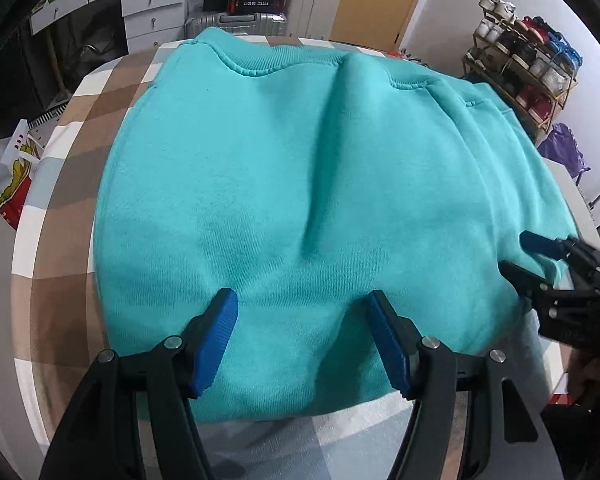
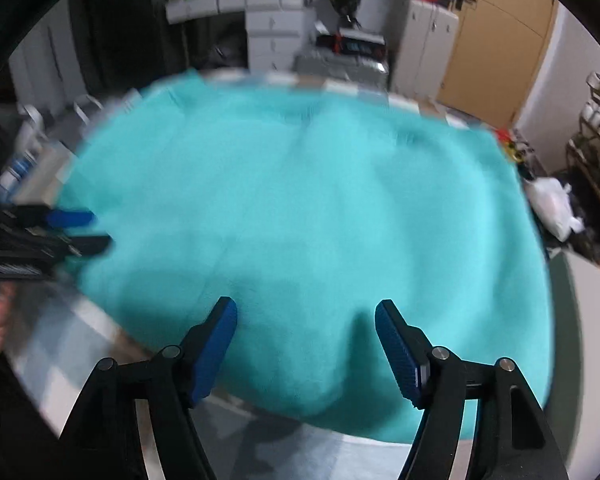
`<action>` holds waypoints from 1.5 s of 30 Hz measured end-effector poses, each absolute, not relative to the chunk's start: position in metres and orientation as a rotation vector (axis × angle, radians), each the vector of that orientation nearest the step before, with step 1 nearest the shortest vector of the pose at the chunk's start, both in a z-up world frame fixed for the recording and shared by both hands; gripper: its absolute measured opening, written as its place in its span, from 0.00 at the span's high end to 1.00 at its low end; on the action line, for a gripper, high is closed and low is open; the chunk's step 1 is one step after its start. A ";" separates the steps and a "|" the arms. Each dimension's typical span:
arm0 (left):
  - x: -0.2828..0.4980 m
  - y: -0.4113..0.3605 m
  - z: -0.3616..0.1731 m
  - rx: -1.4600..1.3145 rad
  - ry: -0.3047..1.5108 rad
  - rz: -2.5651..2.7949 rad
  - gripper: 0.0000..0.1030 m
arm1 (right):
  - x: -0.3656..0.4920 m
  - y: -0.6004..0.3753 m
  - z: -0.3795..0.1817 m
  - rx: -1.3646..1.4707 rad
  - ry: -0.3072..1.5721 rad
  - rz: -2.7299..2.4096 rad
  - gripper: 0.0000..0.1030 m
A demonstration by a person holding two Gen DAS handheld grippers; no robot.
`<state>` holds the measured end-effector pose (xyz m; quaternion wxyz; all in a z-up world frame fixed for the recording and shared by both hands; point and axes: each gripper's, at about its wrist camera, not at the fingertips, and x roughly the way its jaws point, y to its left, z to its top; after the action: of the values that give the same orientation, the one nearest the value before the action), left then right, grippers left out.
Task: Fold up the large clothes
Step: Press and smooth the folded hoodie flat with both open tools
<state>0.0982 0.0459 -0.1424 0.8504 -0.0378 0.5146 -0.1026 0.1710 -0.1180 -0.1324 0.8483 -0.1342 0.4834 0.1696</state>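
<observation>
We have the teal sweatshirt lying folded on the checked table. Our left claw and right claw hover spread at its near edge, pinching nothing. Next we likely grip that edge and fold it far.

The checked table is almost wholly covered by the turquoise sweatshirt, with bare strips left only along the left side and the near edge, where a gripper could be set down. Above the cloth the space is open, broken only by a raised fold running from the far hem toward the near edge. The near right corner is occupied by the right gripper, and beyond the table's far and right edges passage is blocked by a suitcase and a shoe rack.
</observation>
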 end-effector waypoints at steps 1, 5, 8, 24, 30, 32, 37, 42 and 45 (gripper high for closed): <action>0.096 0.045 -0.141 -0.071 1.078 -0.212 0.39 | 0.174 -0.124 -0.137 -0.210 1.020 0.358 0.31; 0.088 0.045 -0.137 -0.056 1.065 -0.211 0.39 | 0.165 -0.149 -0.126 -0.060 0.962 0.330 0.31; 0.089 0.047 -0.138 -0.047 1.065 -0.217 0.39 | 0.149 -0.180 -0.100 -0.051 0.817 0.164 0.31; 0.079 0.017 -0.084 -0.043 0.905 -0.289 0.39 | 0.173 -0.228 -0.137 -0.032 0.955 -0.017 0.29; 0.124 -0.022 -0.125 0.022 1.052 -0.282 0.37 | 0.159 -0.235 -0.096 0.020 0.770 -0.027 0.30; 0.137 -0.016 -0.144 -0.027 1.118 -0.220 0.23 | 0.160 -0.240 -0.094 0.045 0.750 -0.018 0.27; 0.133 -0.010 -0.136 -0.039 1.117 -0.233 0.23 | 0.173 -0.229 -0.134 -0.007 0.935 0.048 0.26; 0.116 0.027 -0.106 -0.063 1.024 -0.218 0.23 | 0.165 -0.227 -0.107 0.106 0.855 0.062 0.25; 0.115 0.053 -0.109 -0.034 1.005 -0.155 0.23 | 0.188 -0.219 -0.075 0.106 0.773 0.097 0.25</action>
<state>0.1153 0.0527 -0.1088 0.8734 -0.0164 0.4810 -0.0741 0.1878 -0.2187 -0.0752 0.9237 0.0515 0.3768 0.0471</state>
